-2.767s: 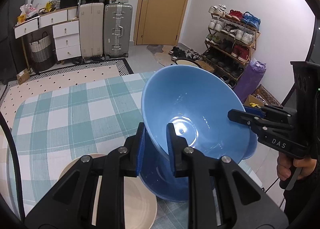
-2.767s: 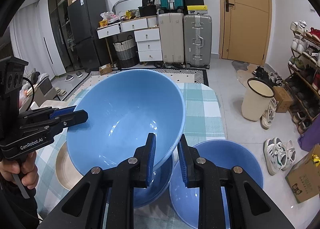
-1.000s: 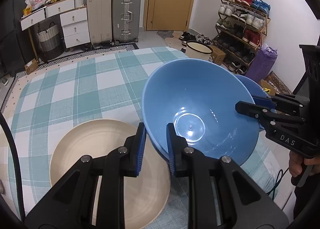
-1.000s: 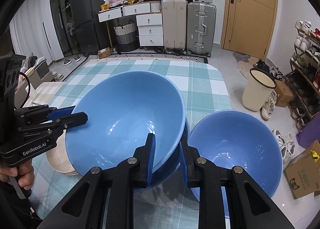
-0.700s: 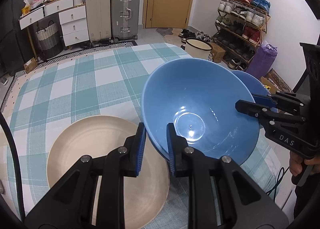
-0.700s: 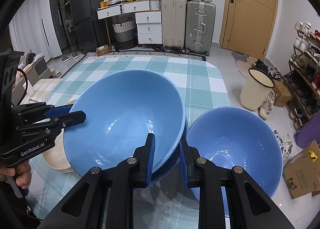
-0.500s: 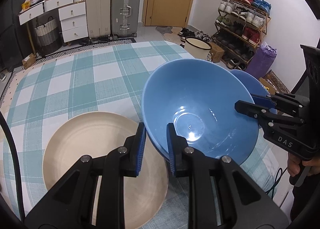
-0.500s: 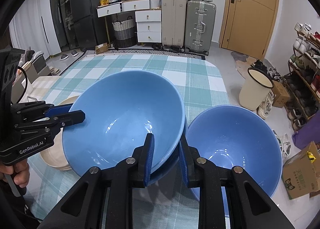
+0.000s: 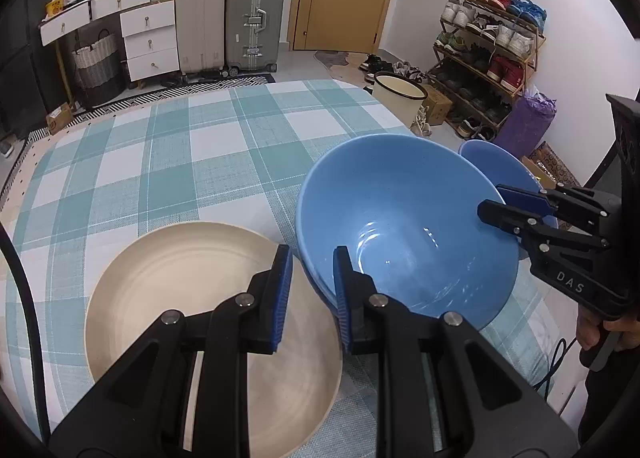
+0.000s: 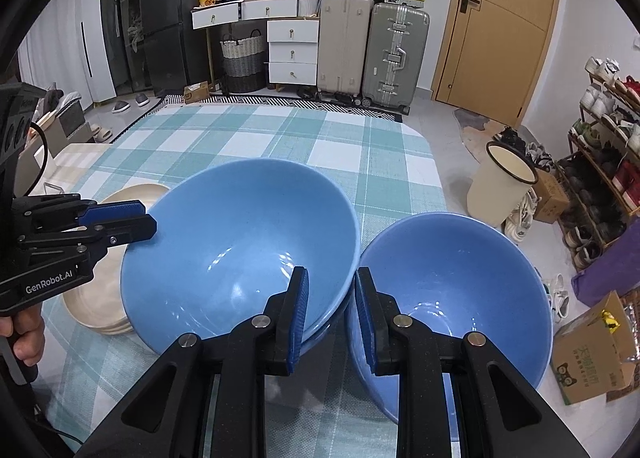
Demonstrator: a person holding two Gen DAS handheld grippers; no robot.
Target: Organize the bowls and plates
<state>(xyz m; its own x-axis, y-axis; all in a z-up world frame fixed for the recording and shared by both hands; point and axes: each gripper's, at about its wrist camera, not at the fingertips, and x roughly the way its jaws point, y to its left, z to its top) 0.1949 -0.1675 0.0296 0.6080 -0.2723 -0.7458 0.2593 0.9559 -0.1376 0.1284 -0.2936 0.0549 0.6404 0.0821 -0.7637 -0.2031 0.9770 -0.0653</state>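
The left gripper [image 9: 310, 290] pinched the near rim of the upper blue bowl [image 9: 404, 234], and the right gripper [image 10: 331, 314] clamped the opposite rim of that bowl. It sat nested in another blue bowl [image 10: 320, 332] on the teal checked tablecloth [image 9: 168, 161]. A beige plate [image 9: 192, 298] lay just beside the stack on the left gripper's side, and a separate blue bowl [image 10: 452, 278] stood on the right gripper's side.

I see a glossy, smooth blue bowl [image 9: 404, 234] catching highlights, a matt cream plate [image 9: 212, 298] with faint ridges, woven checked tablecloth [image 9: 168, 161], rough-looking; matt black plastic left gripper [image 9: 308, 290], ribbed blue pads [image 9: 283, 294].
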